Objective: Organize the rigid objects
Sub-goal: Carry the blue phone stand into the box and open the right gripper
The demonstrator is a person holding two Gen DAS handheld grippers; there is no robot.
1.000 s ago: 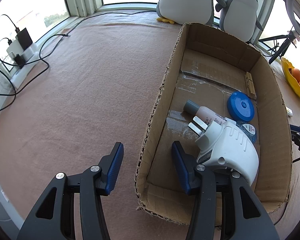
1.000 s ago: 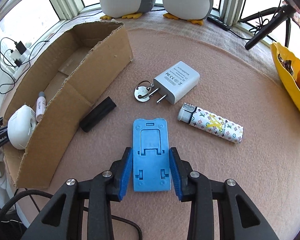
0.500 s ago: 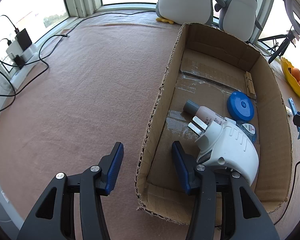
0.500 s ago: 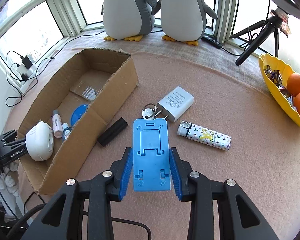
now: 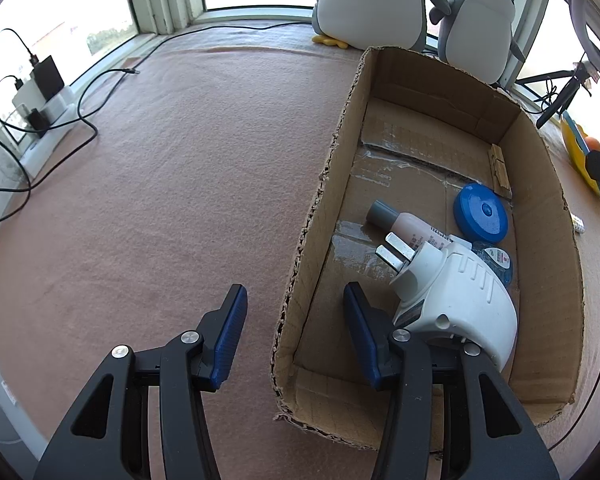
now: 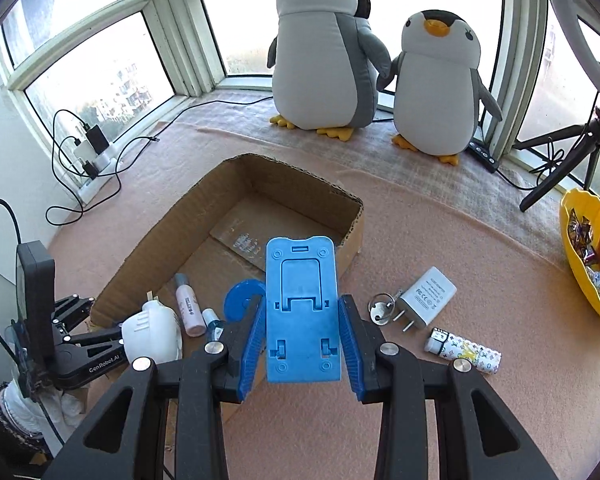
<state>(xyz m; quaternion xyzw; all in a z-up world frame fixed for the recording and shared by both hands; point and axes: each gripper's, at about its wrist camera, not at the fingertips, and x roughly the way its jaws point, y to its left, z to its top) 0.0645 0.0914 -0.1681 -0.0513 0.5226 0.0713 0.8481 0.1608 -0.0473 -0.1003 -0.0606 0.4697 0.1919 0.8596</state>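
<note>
My right gripper [image 6: 302, 344] is shut on a blue plastic phone stand [image 6: 302, 312] and holds it in the air over the near right wall of the open cardboard box [image 6: 284, 168]. In the box lie a white plug adapter [image 5: 456, 300], a pink bottle [image 5: 408, 226], a blue round lid [image 5: 480, 214] and a small blue-capped bottle [image 5: 496, 258]. My left gripper [image 5: 294, 336] is open and empty, straddling the box's left wall [image 5: 320, 216]. On the mat to the right lie a white charger [image 6: 428, 302], a key ring [image 6: 380, 310] and a patterned lighter [image 6: 464, 350].
Two plush penguins [image 6: 324, 52] stand at the back by the window. A yellow fruit bowl [image 6: 584, 256] sits at the right edge, a tripod [image 6: 560, 164] behind it. A power strip with cables [image 5: 40, 108] lies at the far left.
My right gripper has lifted the blue stand off the mat and carried it left toward the box. The left gripper has not moved.
</note>
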